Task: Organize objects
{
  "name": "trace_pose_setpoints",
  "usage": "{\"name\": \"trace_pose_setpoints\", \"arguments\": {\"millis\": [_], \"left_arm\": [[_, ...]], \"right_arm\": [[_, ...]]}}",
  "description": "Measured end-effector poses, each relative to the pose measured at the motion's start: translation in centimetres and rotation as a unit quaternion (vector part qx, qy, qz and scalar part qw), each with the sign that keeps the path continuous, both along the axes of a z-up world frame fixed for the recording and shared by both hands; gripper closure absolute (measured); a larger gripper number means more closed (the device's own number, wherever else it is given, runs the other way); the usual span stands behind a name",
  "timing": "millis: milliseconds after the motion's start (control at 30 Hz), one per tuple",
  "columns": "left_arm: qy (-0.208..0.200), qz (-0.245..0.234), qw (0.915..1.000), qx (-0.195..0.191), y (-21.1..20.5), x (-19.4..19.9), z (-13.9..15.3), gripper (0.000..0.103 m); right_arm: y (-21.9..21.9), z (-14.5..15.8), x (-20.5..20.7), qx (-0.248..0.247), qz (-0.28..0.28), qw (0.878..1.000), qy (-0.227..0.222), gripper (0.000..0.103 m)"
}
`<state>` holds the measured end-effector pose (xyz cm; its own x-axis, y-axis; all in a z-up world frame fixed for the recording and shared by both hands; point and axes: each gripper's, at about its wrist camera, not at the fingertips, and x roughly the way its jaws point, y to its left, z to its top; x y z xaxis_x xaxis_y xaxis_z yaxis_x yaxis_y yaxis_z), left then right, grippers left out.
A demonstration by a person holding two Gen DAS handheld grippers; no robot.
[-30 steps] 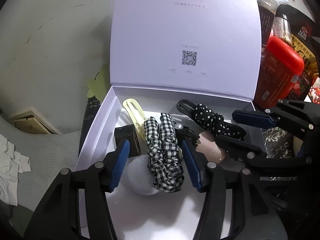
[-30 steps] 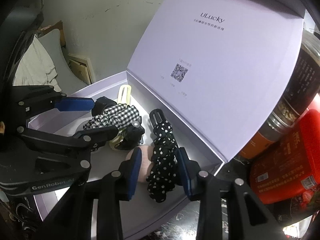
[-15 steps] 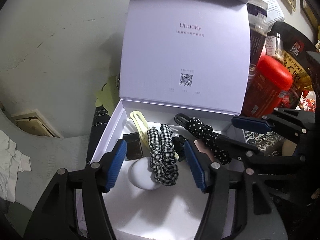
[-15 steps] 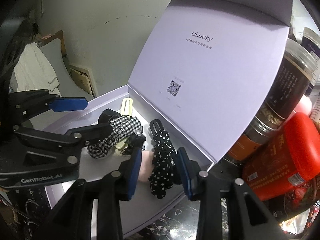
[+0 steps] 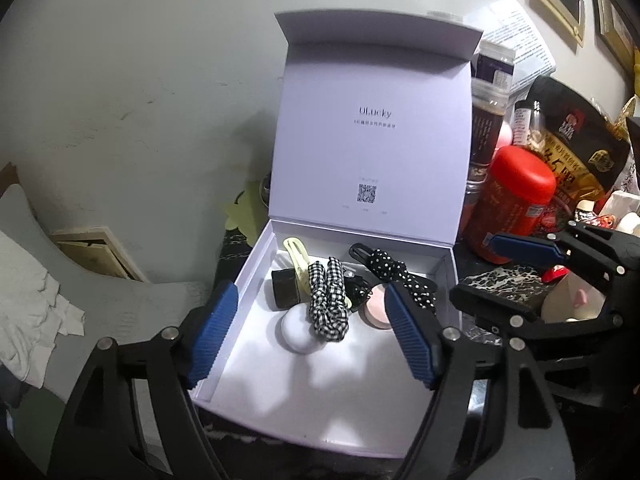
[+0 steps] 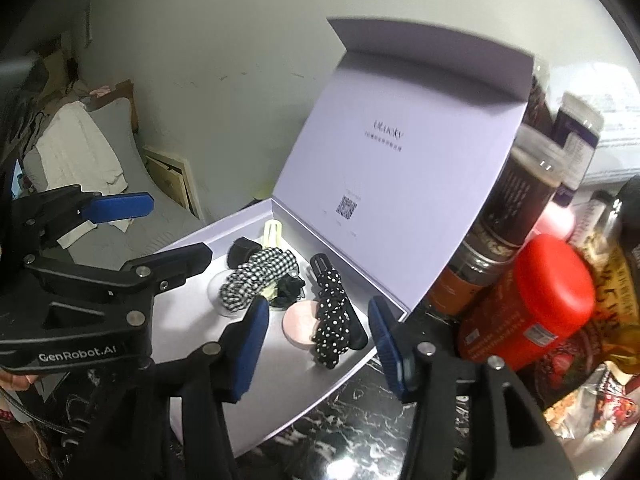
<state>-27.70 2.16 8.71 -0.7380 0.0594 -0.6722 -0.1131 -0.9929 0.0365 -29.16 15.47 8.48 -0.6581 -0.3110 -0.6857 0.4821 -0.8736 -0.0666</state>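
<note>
In the far half of the open pale lilac cardboard gift box (image 5: pixel 256 276), standing on the dark marbled table (image 6: pixel 352 432), lie the hair things: a black-and-white gingham fabric scrunchie (image 5: pixel 328 306), a black polka-dot bow clip (image 6: pixel 334 320), a pale yellow plastic snap clip (image 5: pixel 296 258), a small black block-shaped clip (image 5: pixel 285 291), a round white puff (image 5: pixel 298 334) and a round pink compact (image 6: pixel 300 324). The left gripper (image 5: pixel 308 334) hovers over the near part of the box with fingers spread wide and empty; the right gripper (image 6: pixel 316 346), at the box's right rim, is likewise spread and holds nothing. All these pieces look light. The scrunchie is soft and would squash, so pinching across its bunched middle seems best. The bow clip is likely stiff beneath its cloth; its bare black end offers firmer hold. The compact may be slippery at its edge.
</note>
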Motion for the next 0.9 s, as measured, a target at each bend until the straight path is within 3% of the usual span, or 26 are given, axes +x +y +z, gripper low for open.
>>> {"name": "trace_pose_setpoints", "arguments": {"millis": [200, 900], "left_arm": [[0.015, 0.019, 0.9997, 0.000, -0.4, 2.6, 2.3, 0.018], [0.044, 0.032, 0.9985, 0.004, -0.6, 12.7, 7.4, 0.013]], "right_arm": [[0.2, 2.1, 2.6, 0.003, 0.002, 1.000, 0.016, 0.039], [1.8, 6.7, 12.5, -0.006, -0.010, 0.998, 0.055, 0.031]]}}
